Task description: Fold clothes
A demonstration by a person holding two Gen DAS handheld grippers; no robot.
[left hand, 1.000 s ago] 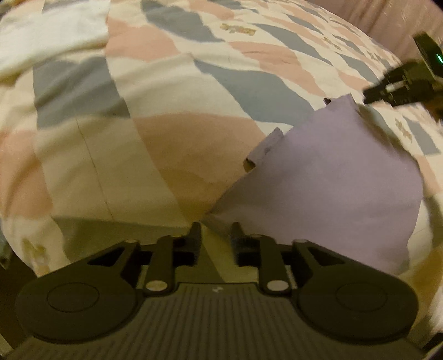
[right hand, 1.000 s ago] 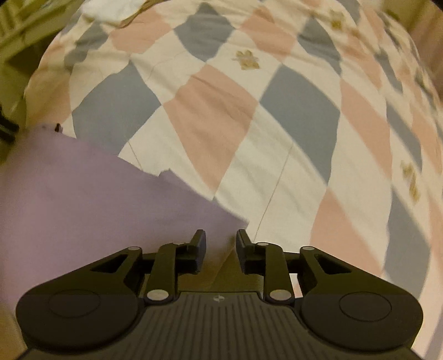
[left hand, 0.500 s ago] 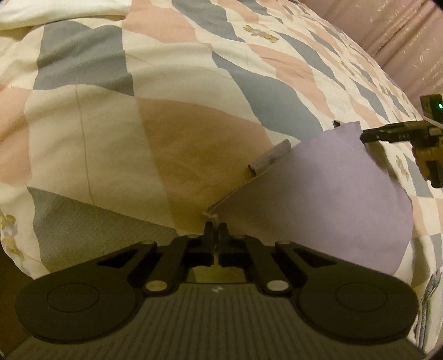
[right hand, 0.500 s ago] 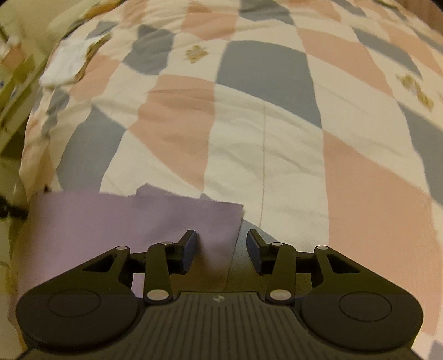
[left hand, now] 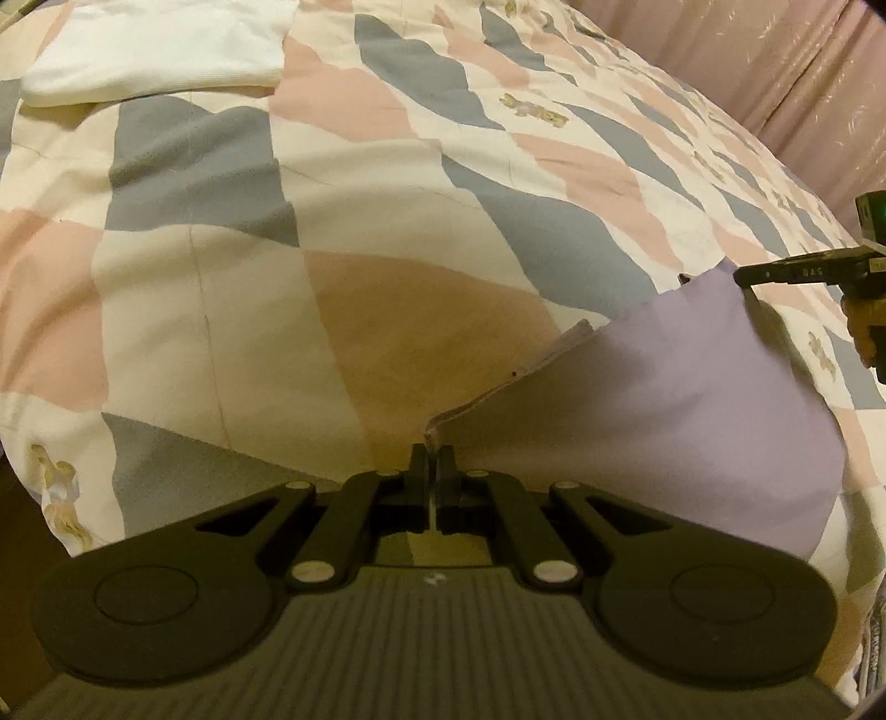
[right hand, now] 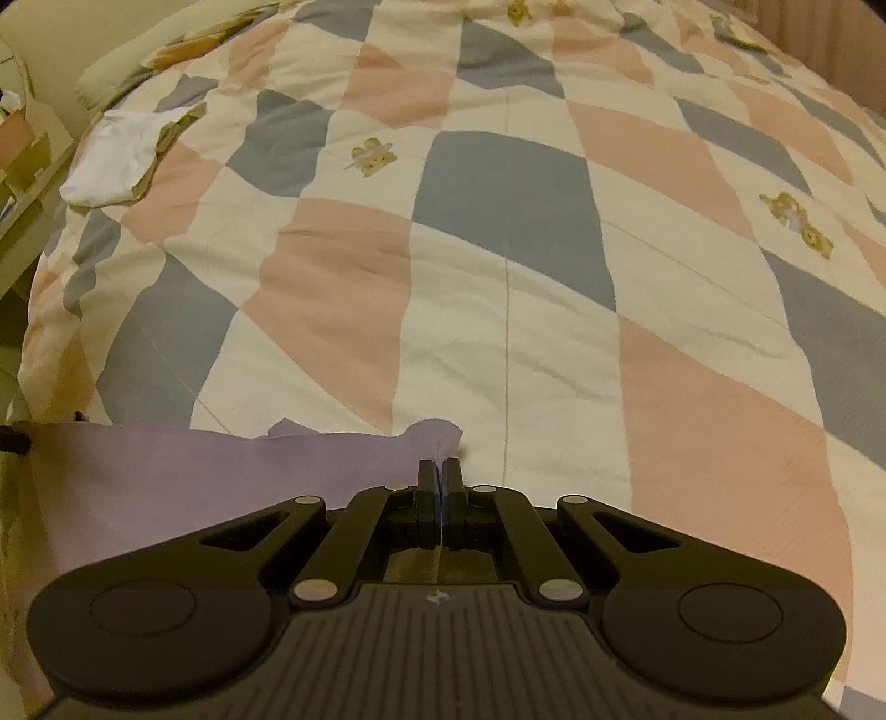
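On the checkered quilt (left hand: 387,310), far left, folded white garment (left hand: 160,50); left gripper (left hand: 432,459) pinched tight on lilac cloth (left hand: 664,399) corner; cloth spread flat across the near edge; right gripper (right hand: 439,471) clamped on the opposite corner.

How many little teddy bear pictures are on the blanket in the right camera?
4 in the right wrist view: one left of middle, one at the right, one at the top edge, one at the top right. More may be hidden.
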